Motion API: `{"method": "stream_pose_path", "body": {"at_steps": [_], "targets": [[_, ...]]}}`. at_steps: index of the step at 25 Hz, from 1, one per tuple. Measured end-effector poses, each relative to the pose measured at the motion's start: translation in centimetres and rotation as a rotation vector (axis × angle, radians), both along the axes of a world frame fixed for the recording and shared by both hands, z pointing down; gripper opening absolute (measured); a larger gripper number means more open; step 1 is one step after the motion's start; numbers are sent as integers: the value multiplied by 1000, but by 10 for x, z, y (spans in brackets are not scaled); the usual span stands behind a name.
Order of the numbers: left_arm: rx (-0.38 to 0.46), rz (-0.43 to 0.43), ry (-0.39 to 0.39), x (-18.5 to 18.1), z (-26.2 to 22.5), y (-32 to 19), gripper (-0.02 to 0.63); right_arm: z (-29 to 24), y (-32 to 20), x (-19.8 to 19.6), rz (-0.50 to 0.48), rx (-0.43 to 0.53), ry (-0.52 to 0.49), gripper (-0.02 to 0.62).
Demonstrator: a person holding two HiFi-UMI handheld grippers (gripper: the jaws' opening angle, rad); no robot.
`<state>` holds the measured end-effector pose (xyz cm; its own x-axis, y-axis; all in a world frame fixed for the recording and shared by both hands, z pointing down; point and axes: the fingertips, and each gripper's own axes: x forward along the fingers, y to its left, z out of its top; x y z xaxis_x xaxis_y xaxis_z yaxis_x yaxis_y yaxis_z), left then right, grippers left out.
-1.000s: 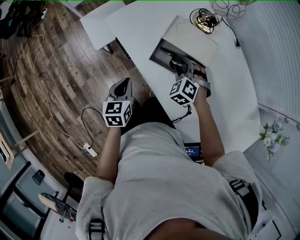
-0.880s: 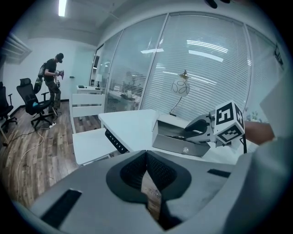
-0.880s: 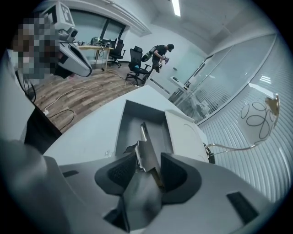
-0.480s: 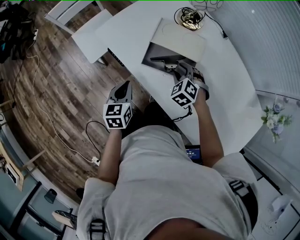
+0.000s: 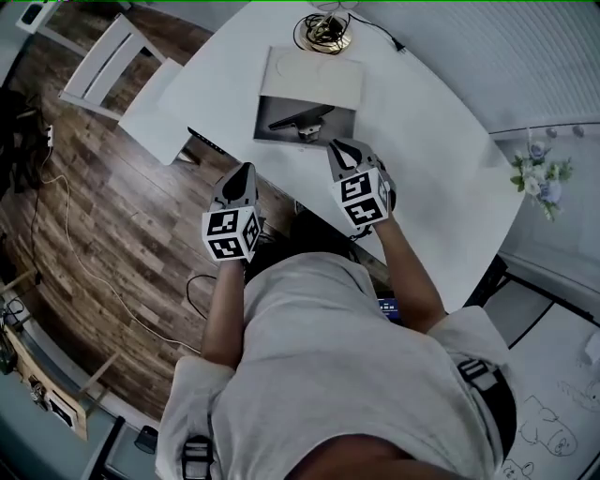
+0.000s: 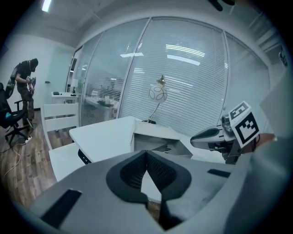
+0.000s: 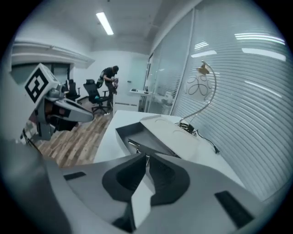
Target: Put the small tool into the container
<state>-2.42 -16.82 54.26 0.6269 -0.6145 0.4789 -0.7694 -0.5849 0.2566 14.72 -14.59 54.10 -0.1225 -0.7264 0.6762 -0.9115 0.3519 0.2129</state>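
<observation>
A grey open container (image 5: 302, 120) with its pale lid (image 5: 311, 77) folded back lies on the white table (image 5: 441, 169). The small dark tool (image 5: 298, 118) lies inside it, also seen as a slim tool (image 7: 134, 146) in the right gripper view. My right gripper (image 5: 339, 146) hovers just in front of the container; its jaws are closing and nearly meet, nothing between them (image 7: 146, 156). My left gripper (image 5: 246, 172) hangs off the table's near edge over the floor, shut and empty (image 6: 146, 153).
A lamp base with coiled cable (image 5: 323, 28) stands behind the container. A white side desk (image 5: 159, 117) and chair (image 5: 98, 66) are at the left over wood floor. Flowers (image 5: 536, 178) sit at the right. A person (image 6: 25, 87) stands far off.
My right gripper has drawn back out of the container toward me and its jaws have come together. The tool stays in the container. The left gripper has barely moved.
</observation>
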Motion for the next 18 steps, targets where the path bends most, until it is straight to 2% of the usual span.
{"method": "stream_pose_path", "body": {"at_steps": [5, 11, 15, 18], "targets": [[47, 14, 6, -2, -26, -3, 23, -15, 26, 1, 179, 46, -160, 34], [126, 74, 31, 17, -60, 2, 23, -57, 33, -4, 255, 188, -332, 31], [180, 107, 35, 22, -84, 1, 23, -87, 35, -2, 259, 291, -230, 29], [233, 116, 59, 26, -111, -4, 23, -111, 31, 0, 255, 355, -196, 29]]}}
